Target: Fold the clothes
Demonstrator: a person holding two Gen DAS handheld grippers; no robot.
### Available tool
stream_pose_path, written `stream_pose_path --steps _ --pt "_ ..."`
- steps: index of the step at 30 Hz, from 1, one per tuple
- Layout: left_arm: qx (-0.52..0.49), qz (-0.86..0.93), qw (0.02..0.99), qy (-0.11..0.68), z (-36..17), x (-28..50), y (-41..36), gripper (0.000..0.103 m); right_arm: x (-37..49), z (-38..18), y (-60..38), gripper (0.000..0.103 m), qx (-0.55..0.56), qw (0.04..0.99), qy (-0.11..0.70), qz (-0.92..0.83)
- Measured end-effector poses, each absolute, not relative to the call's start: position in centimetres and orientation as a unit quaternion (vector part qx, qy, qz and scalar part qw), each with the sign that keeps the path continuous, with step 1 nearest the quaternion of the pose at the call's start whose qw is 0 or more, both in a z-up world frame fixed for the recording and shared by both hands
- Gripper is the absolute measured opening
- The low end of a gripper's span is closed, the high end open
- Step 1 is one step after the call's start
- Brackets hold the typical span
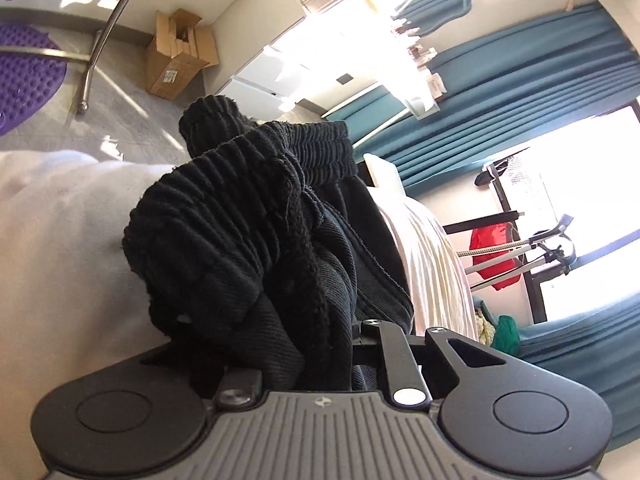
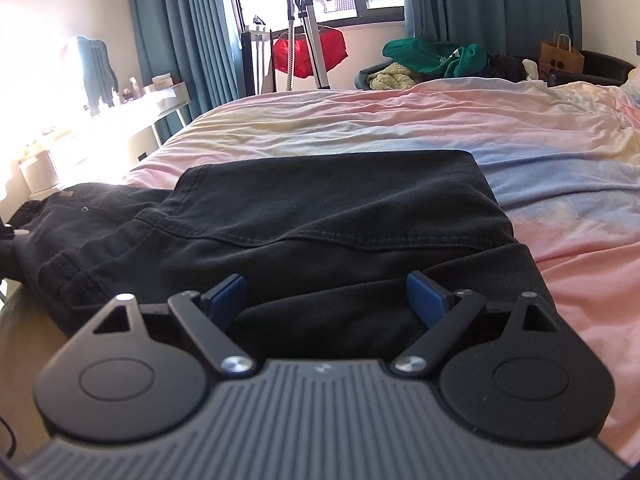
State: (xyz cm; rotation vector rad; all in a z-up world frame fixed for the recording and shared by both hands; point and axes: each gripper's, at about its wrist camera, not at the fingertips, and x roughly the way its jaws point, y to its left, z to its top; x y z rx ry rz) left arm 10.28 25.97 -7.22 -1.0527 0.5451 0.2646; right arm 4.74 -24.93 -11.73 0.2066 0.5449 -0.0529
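- On the pastel pink-blue-yellow bedsheet (image 2: pixel 400 128) lie the folded black denim trousers (image 2: pixel 320 216), one half laid over the other, waist end off to the left of the right wrist view.
- Right gripper (image 2: pixel 326 300): blue-padded fingers (image 2: pixel 228 296) spread wide apart, holding nothing, sitting just at the near edge of the trousers w/ cloth between the pads but not pinched.
- Left gripper (image 1: pixel 320 356): fingertips buried under a bunched wad of black ribbed knit fabric (image 1: pixel 224 232); jaws look drawn together on it, prob. clamped, though the pads themselves are hidden so I can't be fully sure.
- That ribbed bunch is lifted clear, w/ the camera rolled sideways; whether it's the trousers' waistband or a separate garment isn't clear from here.
- Risk 1: left grip has a thick uneven wad, so a layer could slip out during a carry-over and the fold would land crooked.
- Risk 2: pulling the left end up or across could drag the already flat denim half and rumple it, since the right gripper isn't pinning anything.
- Risk 3: if the right closes where it is, it may catch only the top layer at the edge and peel the fold open.
- Background only: red garment on a steamer stand (image 2: pixel 308 54) near the window, teal curtains (image 2: pixel 180 20), green clothes pile (image 2: pixel 436 56) beyond the bed.
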Motion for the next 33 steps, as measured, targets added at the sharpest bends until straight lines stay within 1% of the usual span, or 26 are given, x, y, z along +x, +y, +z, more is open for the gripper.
stream_pose_path --steps 3,6,11,13,17,22,25,30,31,33 --pt "-0.444 0.119 0.857 0.235 -4.1 10.4 23.2 0.014 4.8 -11.8 -25.1 0.09 0.104 0.957 0.271 -0.027" --pt "-0.372 0.109 0.896 0.214 -0.3 11.8 19.3 0.012 4.9 -11.9 -25.3 0.09 0.111 0.955 0.274 -0.027" --pt "-0.218 0.075 0.958 0.17 5.3 12.7 9.2 0.012 4.6 -11.4 -26.9 0.09 0.173 0.947 0.27 -0.02" --pt "-0.154 0.05 0.976 0.148 6.9 12.3 4.6 0.012 4.3 -11.1 -28.1 0.087 0.212 0.941 0.263 -0.017" --pt "-0.068 -0.004 0.991 0.112 8.6 9.1 -5.4 0.012 3.2 -10.2 -31.4 0.087 0.281 0.929 0.239 -0.037" --pt "-0.014 -0.067 0.994 0.079 6.3 5.5 -15.3 0.012 1.1 -8.8 -37.4 0.087 0.357 0.911 0.186 -0.091" --pt "0.002 -0.084 0.994 0.072 3.3 3.6 -20.1 0.012 -0.9 -8.0 -41.7 0.088 0.4 0.897 0.14 -0.122" --pt "0.077 -0.122 0.984 0.105 -2.5 2.0 -27.0 0.012 -3.3 -7.7 -46.4 0.09 0.454 0.88 0.086 -0.112" --pt "0.095 -0.131 0.98 0.118 -4.6 4.1 -27.6 0.012 -3.5 -7.8 -47.0 0.09 0.472 0.873 0.077 -0.099" --pt "0.134 -0.138 0.974 0.116 -6.7 3.6 -29.1 0.012 -3.6 -8.0 -47.9 0.09 0.491 0.865 0.066 -0.078"
